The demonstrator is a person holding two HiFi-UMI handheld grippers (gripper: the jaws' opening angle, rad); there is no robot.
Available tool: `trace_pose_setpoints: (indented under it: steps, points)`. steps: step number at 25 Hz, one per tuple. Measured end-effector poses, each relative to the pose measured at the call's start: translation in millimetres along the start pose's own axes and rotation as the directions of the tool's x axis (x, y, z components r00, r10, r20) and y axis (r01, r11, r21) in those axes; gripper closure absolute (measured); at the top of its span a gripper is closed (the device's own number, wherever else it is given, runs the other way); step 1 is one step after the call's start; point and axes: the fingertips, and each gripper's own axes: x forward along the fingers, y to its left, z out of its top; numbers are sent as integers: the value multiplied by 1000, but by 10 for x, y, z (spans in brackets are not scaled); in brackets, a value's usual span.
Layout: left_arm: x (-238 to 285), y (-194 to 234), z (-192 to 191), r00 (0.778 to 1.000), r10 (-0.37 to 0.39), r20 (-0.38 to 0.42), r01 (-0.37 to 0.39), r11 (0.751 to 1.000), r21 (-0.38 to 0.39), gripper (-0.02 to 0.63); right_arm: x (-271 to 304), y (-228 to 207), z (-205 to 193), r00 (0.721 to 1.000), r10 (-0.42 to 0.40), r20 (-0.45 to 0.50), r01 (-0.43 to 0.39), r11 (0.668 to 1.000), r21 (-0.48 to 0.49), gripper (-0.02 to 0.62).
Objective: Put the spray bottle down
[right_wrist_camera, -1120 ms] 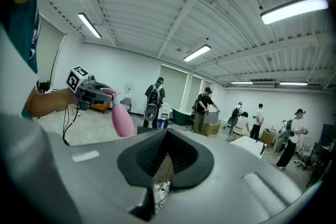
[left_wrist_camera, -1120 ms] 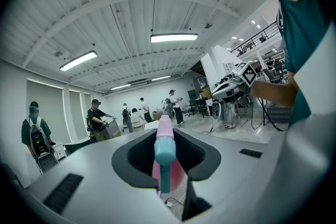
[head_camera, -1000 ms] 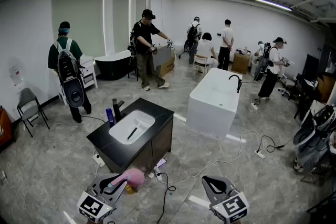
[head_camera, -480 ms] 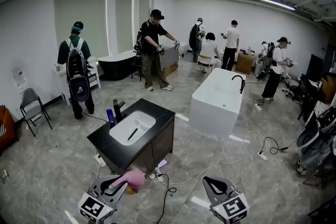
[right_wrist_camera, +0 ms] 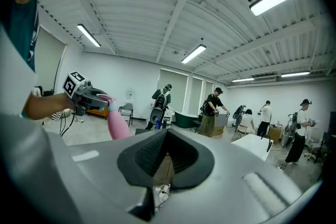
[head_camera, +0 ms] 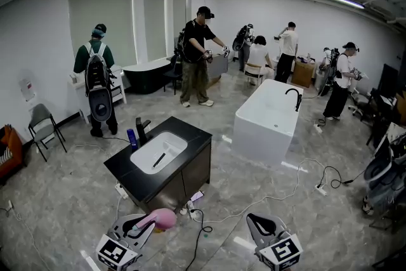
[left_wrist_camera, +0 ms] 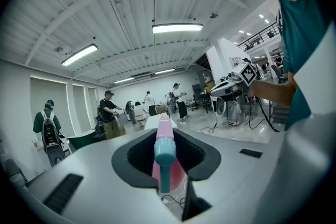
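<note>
You're at the carry step, I'd say. Left tongs (head_camera: 147,221) pinch the pink plastic spray bottle w/ teal nozzle (left_wrist_camera: 165,136), held in air short of the black-topped sink table (head_camera: 122,165). Right tongs (head_camera: 253,219) are pressed together, empty. Next: find a bare spot, lower it upright, let go.

Two grippers (head_camera: 141,223) (head_camera: 257,220), one spray bottle (head_camera: 163,219), two bathtubs (head_camera: 263,127) (head_camera: 146,76)

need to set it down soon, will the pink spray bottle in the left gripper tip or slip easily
Probably light: the spray bottle looks small and plastic. It may tip: a teal head tops its rounded pink body. Its smooth surface could slip in the left gripper.
</note>
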Motion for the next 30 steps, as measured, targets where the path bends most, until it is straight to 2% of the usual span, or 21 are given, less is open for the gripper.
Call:
trace_pose_setpoints:
  steps: [6, 12, 21, 30]
  points:
    - [254, -139, -17, 1000, 9, -22, -9, 1000, -13, 515, -16, -308, -200, 1000, 6, -25, -6, 1000, 18, 586]
    - [571, 20, -53, 999, -2, -36, 2, 1000, -23, 515, 199, -526, -313, 999, 6, -52, -4, 999, 37, 586]
    - [1391, 700, -178, 995, -95, -13, 94, 995, -28, 515, 832, -922, -374, 992, -85, -96, 90, 994, 53, 586]
    - [1967, 1474, -275, 985, -170, -10, 170, 985, -2, 515, 1576, -1091, -257, 984, -148, -97, 154, 986, 64, 586]
